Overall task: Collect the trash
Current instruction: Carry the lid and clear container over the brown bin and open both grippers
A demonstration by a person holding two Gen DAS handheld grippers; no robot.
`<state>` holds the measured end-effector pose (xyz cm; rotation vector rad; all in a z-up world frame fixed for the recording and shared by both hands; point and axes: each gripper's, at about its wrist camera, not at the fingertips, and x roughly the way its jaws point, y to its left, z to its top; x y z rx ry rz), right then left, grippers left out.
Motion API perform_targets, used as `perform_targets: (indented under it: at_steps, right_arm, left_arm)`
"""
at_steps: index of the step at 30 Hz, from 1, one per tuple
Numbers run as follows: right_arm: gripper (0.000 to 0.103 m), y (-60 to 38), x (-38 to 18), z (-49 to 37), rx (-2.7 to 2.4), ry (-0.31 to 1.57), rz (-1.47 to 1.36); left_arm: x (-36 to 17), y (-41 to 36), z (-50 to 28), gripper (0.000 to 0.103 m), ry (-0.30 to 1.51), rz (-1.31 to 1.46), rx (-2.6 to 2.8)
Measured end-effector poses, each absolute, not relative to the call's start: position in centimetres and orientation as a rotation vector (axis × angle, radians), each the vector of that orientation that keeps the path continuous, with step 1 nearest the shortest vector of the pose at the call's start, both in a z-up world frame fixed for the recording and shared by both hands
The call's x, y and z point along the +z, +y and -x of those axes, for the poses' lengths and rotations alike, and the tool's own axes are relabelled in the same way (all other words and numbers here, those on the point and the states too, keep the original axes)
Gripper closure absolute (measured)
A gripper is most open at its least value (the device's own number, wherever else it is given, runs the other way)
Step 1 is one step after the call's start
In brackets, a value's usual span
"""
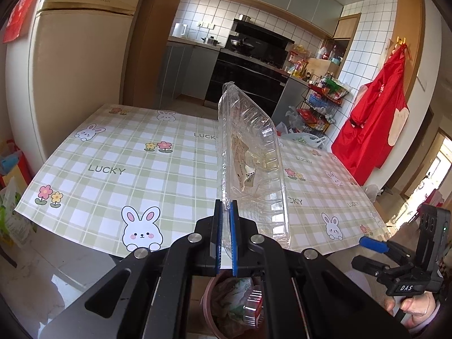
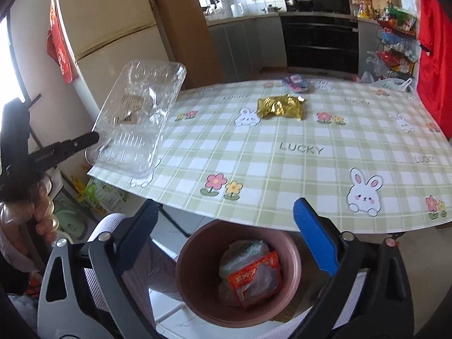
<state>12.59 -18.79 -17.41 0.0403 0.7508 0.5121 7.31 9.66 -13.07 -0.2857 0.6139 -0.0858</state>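
Note:
My left gripper [image 1: 226, 217] is shut on the edge of a clear plastic clamshell container [image 1: 251, 158], held upright above the table's front edge; it also shows in the right wrist view [image 2: 138, 115], at the left. My right gripper [image 2: 226, 231] is open and empty, above a pink trash bin [image 2: 197, 268] that holds a red wrapper [image 2: 254, 276] and other trash. The bin also shows below the left gripper [image 1: 209, 305]. A gold foil wrapper [image 2: 281, 106] and a small purple wrapper [image 2: 296, 83] lie on the far part of the table.
The table [image 2: 282, 169] has a green checked cloth with bunnies and "LUCKY". A fridge [image 1: 73, 65] stands at the left, a kitchen with a stove [image 1: 248, 67] behind, a wire snack rack [image 1: 322, 104] and a red apron [image 1: 375, 118] at the right.

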Motion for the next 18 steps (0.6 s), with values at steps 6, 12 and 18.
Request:
perform_targets:
  at_steps: [6,12,18]
  right_arm:
    - [0.006,-21.5,-15.0,-12.3,0.375,0.614,-0.093]
    - [0.006,-24.1,-13.8,-12.2,0.257,0.539,-0.122]
    - [0.006,-25.3,-14.0,-12.2,0.224,0.544,-0.154]
  left_arm:
    - [-13.4,7.6,-6.7,0.098,0.633,0.27,-0.155]
    - [-14.6,4.1,-6.0,0.098,0.686,0.205,-0.278]
    - [-15.9,0.8,-5.2,0.098,0.744,0.107,-0.412]
